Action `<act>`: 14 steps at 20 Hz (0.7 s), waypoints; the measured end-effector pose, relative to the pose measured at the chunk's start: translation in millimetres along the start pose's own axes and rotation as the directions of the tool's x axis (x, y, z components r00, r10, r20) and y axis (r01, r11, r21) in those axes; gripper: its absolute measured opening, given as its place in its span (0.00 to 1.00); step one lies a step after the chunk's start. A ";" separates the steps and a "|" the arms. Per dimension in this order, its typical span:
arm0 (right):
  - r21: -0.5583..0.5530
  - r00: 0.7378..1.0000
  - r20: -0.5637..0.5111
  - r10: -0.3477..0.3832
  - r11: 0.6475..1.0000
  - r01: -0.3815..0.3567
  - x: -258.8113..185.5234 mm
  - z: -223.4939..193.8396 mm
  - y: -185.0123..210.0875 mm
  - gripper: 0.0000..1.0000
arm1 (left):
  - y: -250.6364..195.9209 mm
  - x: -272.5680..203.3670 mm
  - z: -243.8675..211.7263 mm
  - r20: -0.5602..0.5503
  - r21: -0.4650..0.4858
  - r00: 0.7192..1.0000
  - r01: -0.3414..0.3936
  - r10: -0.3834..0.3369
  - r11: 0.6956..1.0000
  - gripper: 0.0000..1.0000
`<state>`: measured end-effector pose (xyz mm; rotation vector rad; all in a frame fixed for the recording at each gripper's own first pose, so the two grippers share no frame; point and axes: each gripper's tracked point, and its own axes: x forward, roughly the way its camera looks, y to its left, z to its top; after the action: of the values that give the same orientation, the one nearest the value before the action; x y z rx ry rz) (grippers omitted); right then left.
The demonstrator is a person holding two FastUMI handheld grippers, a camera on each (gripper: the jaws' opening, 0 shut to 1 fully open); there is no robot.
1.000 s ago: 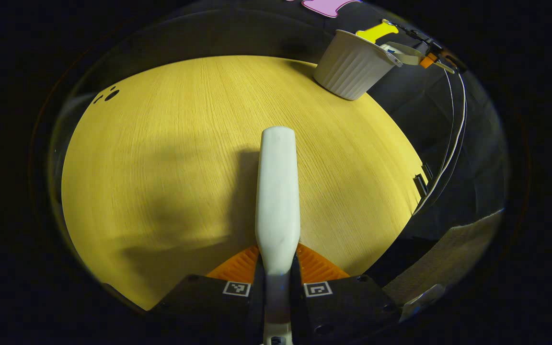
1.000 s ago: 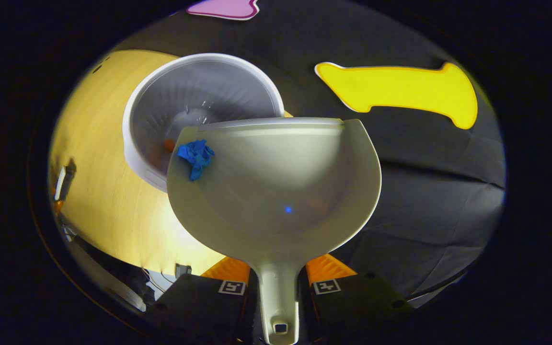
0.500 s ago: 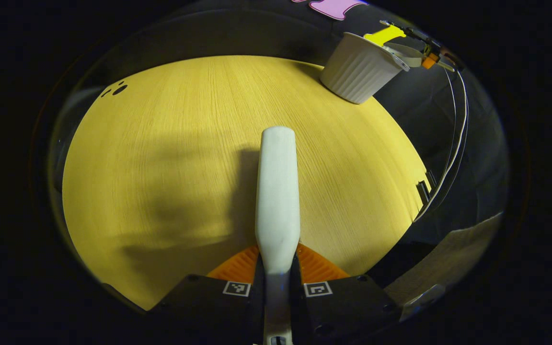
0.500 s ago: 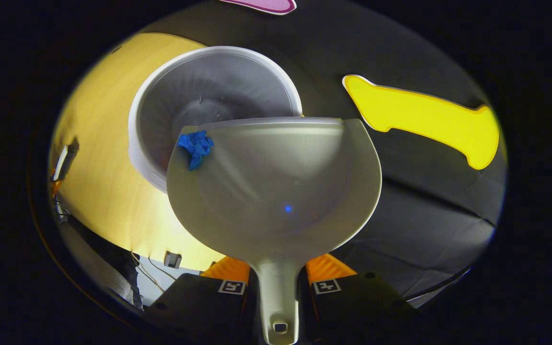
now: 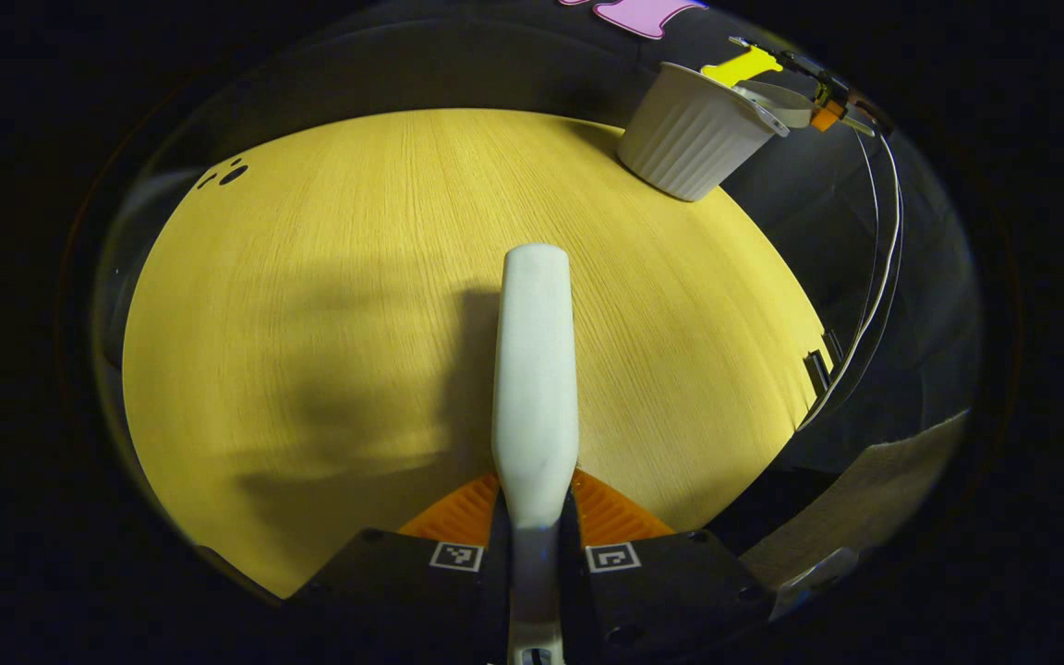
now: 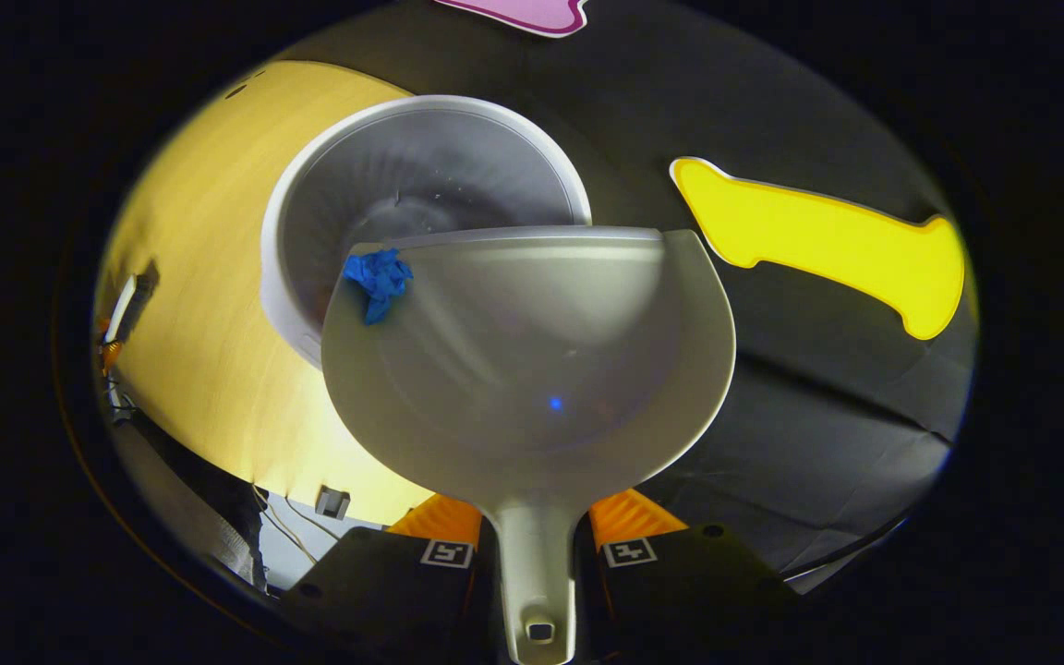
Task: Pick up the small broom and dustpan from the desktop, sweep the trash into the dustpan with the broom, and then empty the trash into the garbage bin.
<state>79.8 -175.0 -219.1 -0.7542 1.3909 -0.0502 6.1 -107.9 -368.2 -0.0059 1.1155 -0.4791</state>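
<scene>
In the right gripper view my right gripper (image 6: 537, 540) is shut on the handle of the white dustpan (image 6: 532, 360). The pan is held over the rim of the white ribbed garbage bin (image 6: 421, 194). A crumpled blue scrap (image 6: 378, 277) clings to the pan's left lip, above the bin's opening. In the left gripper view my left gripper (image 5: 535, 517) is shut on the white broom (image 5: 535, 379), which points forward above the yellow wooden desktop (image 5: 329, 305). Far off at the upper right of that view, the bin (image 5: 694, 129) stands with the dustpan (image 5: 777, 102) held over it.
White cables (image 5: 874, 277) hang past the desktop's right edge in the left gripper view. A small clip (image 5: 814, 356) sits on that edge. Dark holes (image 5: 229, 174) mark the desktop's far left corner. Black cloth surrounds the desk.
The right gripper view has shifted so the bin sits more behind the dustpan. The blue scrap has stayed on the pan's lip. The broom has barely moved.
</scene>
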 end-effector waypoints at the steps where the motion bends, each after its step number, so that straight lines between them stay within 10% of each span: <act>1: -0.002 1.000 0.000 -0.006 1.000 0.006 0.8 -0.6 -0.3 0.36 | 0.1 0.1 -0.2 -0.003 -0.001 1.000 -0.001 0.001 1.000 0.26; 14: -0.014 1.000 0.024 -0.013 1.000 0.013 5.5 4.4 -4.1 0.36 | 0.3 0.2 0.7 -0.009 0.007 1.000 -0.003 0.003 1.000 0.26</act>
<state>86.6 -178.7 -221.9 -0.7736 1.3651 -0.0414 6.9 -107.9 -368.1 0.0042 1.1224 -0.4811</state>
